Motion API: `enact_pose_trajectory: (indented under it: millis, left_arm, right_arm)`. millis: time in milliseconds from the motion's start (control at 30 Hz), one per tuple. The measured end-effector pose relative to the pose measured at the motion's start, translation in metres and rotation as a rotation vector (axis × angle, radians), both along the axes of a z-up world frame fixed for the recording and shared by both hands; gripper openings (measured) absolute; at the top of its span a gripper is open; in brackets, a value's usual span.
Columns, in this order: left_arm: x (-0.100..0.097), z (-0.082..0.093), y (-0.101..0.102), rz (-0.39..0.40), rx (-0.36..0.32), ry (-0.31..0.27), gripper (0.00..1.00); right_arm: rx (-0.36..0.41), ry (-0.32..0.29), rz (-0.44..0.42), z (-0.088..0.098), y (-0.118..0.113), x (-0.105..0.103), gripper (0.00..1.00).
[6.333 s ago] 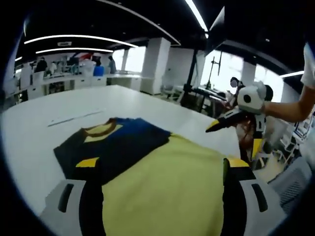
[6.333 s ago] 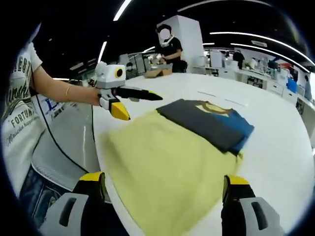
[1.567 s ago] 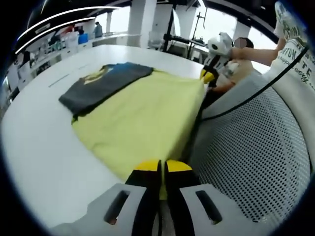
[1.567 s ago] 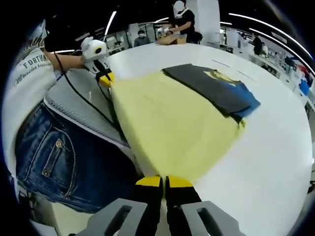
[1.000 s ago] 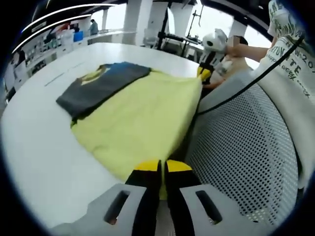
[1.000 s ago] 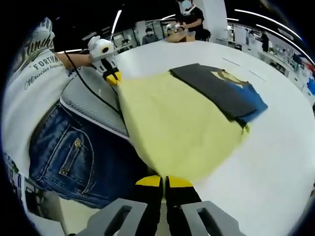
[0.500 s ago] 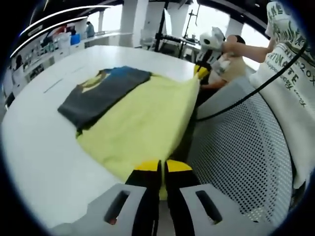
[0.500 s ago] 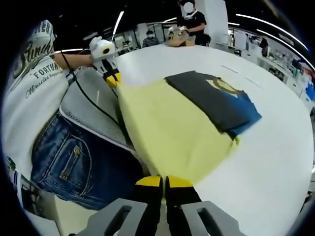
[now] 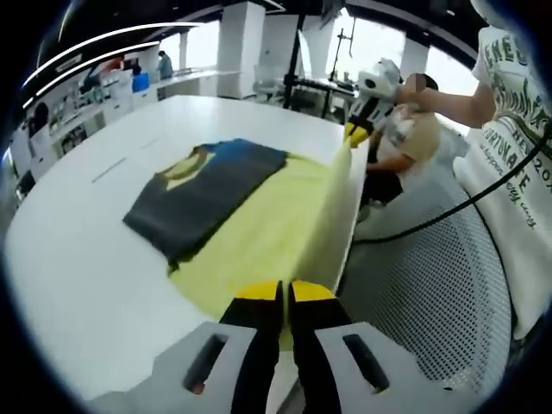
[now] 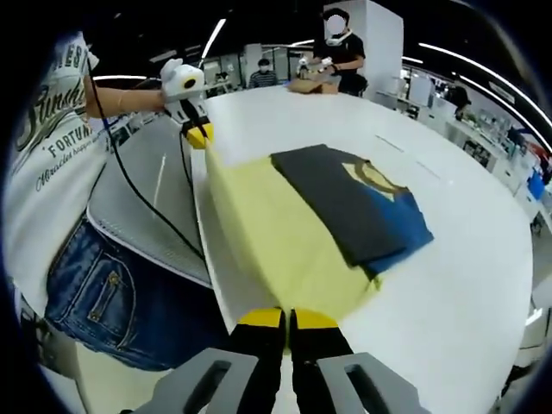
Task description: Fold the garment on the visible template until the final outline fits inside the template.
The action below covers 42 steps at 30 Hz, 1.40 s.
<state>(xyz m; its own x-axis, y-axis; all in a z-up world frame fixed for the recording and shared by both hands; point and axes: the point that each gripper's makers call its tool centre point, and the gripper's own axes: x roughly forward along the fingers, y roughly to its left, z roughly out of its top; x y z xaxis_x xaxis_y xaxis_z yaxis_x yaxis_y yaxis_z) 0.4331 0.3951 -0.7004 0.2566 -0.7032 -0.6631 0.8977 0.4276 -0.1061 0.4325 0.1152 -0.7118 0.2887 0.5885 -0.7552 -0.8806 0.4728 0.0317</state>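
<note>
I inspected the left gripper view first. At 6 o'clock my left gripper [image 9: 285, 293] had its jaws pressed together on the near corner of the yellow hem of the garment [image 9: 259, 233], gripping the cloth. The garment lay on the white table [image 9: 78, 259]: a dark grey and blue upper part toward 11 o'clock, already doubled over, and the yellow lower part running back to my jaws. At 1 o'clock the right gripper [image 9: 355, 131] pinched the other hem corner, and the edge between the two was raised off the table as a standing fold.

In the right gripper view, the left gripper showed at 11 o'clock, and the right gripper's own jaws at 6 o'clock were closed on the yellow hem. The folded dark part lay toward 1 o'clock.

I could not make out a template outline under the garment.

My judgement: the sides appeared folded in and the lengthwise fold was under way, both hem corners held and lifted. Remaining were carrying the hem over toward the collar, laying it flat, releasing, and checking the outline
</note>
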Motion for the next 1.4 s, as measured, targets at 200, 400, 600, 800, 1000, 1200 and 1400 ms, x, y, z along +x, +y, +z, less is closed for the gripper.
enact_pose_trajectory:
  millis: [200,400,600,800,1000,1200,1400]
  left_arm:
    - [0.019,0.013,-0.004,0.014,-0.001,-0.038,0.0]
    - [0.046,0.02,-0.004,0.067,-0.003,-0.079,0.0]
    - [0.067,0.025,-0.004,0.092,-0.005,-0.104,0.0]
    - [0.092,0.034,-0.002,0.121,-0.003,-0.151,0.0]
    - [0.116,0.04,0.0,0.14,0.005,-0.196,0.0]
    - [0.131,0.043,0.002,0.17,0.0,-0.217,0.0]
    - [0.149,0.048,0.001,0.195,0.002,-0.247,0.0]
  right_arm:
    - [-0.011,-0.043,-0.008,0.006,-0.001,0.018,0.0]
    - [-0.037,-0.112,-0.051,0.011,-0.003,0.044,0.0]
    - [-0.058,-0.157,-0.071,0.017,-0.002,0.065,0.0]
    - [-0.066,-0.211,-0.096,0.029,-0.004,0.091,0.0]
    - [-0.086,-0.264,-0.104,0.036,-0.005,0.114,0.0]
    - [-0.107,-0.297,-0.103,0.04,-0.006,0.134,0.0]
    - [-0.132,-0.334,-0.119,0.044,-0.007,0.154,0.0]
